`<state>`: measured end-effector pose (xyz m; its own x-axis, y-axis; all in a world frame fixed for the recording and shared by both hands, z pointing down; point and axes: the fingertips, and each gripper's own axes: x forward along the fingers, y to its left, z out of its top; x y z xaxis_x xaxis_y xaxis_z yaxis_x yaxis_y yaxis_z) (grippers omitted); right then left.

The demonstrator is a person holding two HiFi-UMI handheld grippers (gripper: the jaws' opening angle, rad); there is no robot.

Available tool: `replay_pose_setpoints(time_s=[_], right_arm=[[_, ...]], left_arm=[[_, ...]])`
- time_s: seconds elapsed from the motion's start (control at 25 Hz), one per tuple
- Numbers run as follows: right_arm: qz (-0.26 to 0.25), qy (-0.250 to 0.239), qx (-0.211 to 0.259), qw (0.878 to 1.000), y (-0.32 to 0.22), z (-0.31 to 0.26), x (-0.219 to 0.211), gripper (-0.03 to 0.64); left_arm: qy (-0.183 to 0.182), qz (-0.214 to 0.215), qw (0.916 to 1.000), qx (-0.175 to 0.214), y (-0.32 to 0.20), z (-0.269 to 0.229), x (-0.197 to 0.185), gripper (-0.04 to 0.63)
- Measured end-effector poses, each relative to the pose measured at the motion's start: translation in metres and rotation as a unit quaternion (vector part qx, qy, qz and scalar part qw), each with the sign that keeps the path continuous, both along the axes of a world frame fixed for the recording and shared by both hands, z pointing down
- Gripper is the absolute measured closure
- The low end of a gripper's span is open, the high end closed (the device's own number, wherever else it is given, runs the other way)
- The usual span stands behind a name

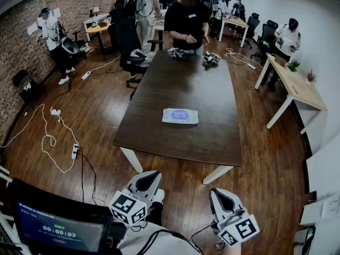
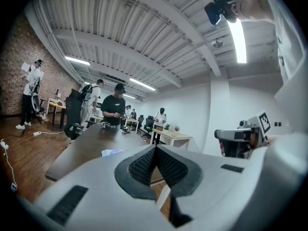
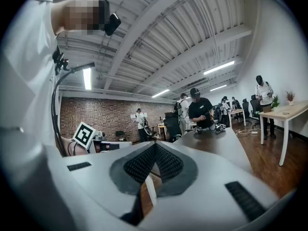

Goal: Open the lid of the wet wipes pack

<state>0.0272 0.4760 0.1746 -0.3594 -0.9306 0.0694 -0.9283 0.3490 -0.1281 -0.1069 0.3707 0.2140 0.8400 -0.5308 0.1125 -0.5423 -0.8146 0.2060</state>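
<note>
1. The dark table (image 1: pixel 175 84) stands on the wood floor (image 1: pixel 79 105), well ahead of both tools.
2. The left tool (image 1: pixel 146 178) is clenched, its pads pressed together with nothing between them, and it is held short of the table's near edge.
3. The right tool (image 1: pixel 219 194) is clenched too, and empty.
4. The wet wipes pack (image 1: pixel 180 116) lies flat on the table's near half, well apart from both tools.

Shows a big room with a red brick wall (image 1: pixel 21 20) on the left and a white wall (image 1: pixel 319 33) on the right. Has a brown wood floor (image 1: pixel 85 110), a long dark table (image 1: pixel 186 78) in the middle, a pale desk (image 1: pixel 297 86) to its right, black chairs (image 1: pixel 126 41) and white cables (image 1: pixel 50 139). Has long lights (image 2: pixel 237 37) on a white ceiling (image 2: pixel 144 28).
</note>
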Motion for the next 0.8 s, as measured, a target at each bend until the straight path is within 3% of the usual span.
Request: replay_pose_setpoints(time_s=[0.52,0.8], right_arm=[[0.023,0.007,0.003,1.0,-0.226,-0.017,0.014,0.611],[0.037,0.01,-0.004,0.999,-0.307,-0.019,0.029,0.611]], left_arm=[[0.01,0.04,0.9992,0.0,-0.219,-0.009,0.022,0.594],[0.019,0.065,0.9976,0.014,-0.304,-0.022,0.046,0.594]])
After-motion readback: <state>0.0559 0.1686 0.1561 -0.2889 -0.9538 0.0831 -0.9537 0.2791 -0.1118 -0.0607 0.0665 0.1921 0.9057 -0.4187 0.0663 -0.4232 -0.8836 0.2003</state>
